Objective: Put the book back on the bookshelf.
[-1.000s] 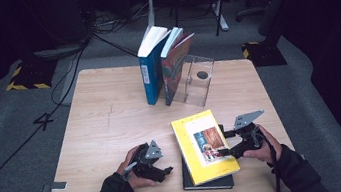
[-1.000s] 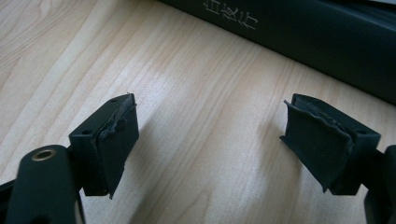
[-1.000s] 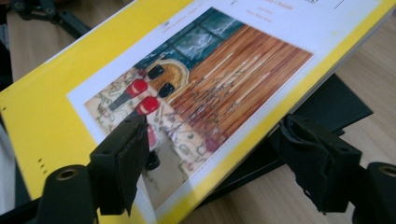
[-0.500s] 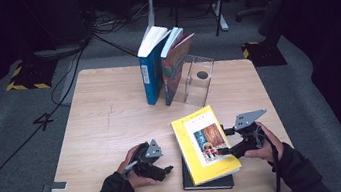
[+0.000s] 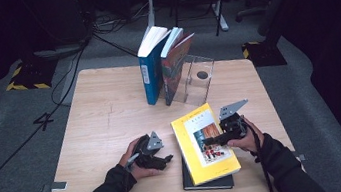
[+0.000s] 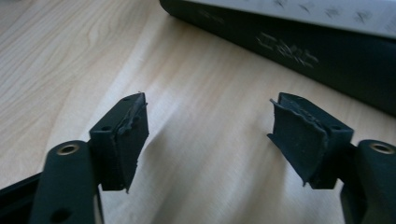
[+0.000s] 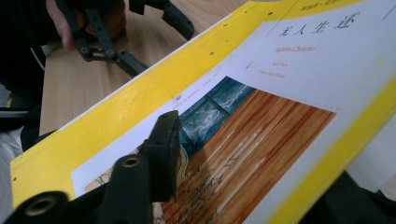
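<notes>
A yellow paperback (image 5: 213, 165) (image 7: 280, 107) lies on top of a dark book (image 5: 211, 185) (image 6: 327, 60) near the table's front edge. My right gripper (image 5: 206, 142) (image 7: 252, 172) reaches in from the book's right side. One jaw lies on the yellow cover and the other sits under its right edge; the jaws have just been closing on it. My left gripper (image 5: 167, 159) (image 6: 208, 126) (image 7: 159, 46) rests on the wood left of the books, pointing at the dark book's spine. Its jaws are open with only bare table between them, though they have narrowed slightly.
At the back middle, a blue book (image 5: 151, 73) and a red-covered book (image 5: 177, 69) lean upright against a clear acrylic bookend (image 5: 200, 77). The wooden table (image 5: 101, 121) stands on grey floor with cables and chair legs behind it.
My right gripper has slid left from the book's right edge onto the yellow cover, and its jaws have drawn together. The left hand has stayed where it was.
</notes>
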Demonstrator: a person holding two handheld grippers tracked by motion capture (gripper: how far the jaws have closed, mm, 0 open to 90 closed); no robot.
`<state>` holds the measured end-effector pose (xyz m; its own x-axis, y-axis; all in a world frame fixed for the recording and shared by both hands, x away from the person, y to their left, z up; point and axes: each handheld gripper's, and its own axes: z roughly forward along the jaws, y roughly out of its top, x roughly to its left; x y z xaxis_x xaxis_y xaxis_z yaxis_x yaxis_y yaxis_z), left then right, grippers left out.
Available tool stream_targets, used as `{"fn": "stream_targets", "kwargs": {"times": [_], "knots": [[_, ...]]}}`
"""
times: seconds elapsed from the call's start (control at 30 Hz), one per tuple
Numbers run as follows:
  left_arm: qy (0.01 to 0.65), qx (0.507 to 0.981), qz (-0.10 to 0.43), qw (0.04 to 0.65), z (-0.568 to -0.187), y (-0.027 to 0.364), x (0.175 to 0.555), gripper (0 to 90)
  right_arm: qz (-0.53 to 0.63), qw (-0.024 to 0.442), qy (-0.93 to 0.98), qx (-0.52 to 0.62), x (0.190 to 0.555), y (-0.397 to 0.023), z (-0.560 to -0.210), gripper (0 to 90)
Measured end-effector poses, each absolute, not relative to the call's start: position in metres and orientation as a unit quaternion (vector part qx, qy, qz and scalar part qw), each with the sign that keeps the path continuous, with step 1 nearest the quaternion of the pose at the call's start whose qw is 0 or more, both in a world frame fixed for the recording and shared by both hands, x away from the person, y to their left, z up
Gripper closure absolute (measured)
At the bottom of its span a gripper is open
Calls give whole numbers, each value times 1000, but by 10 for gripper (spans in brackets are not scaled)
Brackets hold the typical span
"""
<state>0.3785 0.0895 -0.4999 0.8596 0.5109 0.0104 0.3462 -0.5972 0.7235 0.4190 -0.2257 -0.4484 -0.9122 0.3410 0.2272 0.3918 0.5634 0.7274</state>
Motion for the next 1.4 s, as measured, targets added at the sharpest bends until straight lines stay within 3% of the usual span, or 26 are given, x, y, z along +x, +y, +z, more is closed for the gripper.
{"fn": "stream_targets", "kwargs": {"times": [0.13, 0.3, 0.53, 0.67, 1.1, 1.23, 1.3, 1.4], "knots": [[247, 878, 109, 396, -497, 89, 394, 290, -432, 51, -876, -208, 423, -227, -451, 732], [248, 878, 109, 394, -497, 84, 407, 301, -447, 53, -869, -206, 421, -228, -453, 772], [247, 870, 101, 414, -493, 76, 420, 412, -469, 26, -860, -200, 412, -229, -447, 809], [241, 863, 113, 429, -485, 74, 422, 474, -479, 8, -857, -192, 406, -229, -442, 815], [203, 834, 130, 496, -450, 76, 422, 820, -530, -57, -829, -169, 390, -237, -419, 825], [187, 829, 136, 509, -438, 72, 421, 882, -533, -66, -829, -155, 386, -240, -413, 786], [180, 827, 135, 514, -434, 70, 421, 890, -529, -71, -832, -151, 385, -241, -411, 730], [175, 828, 140, 514, -428, 65, 421, 896, -525, -73, -835, -148, 383, -242, -408, 715]]}}
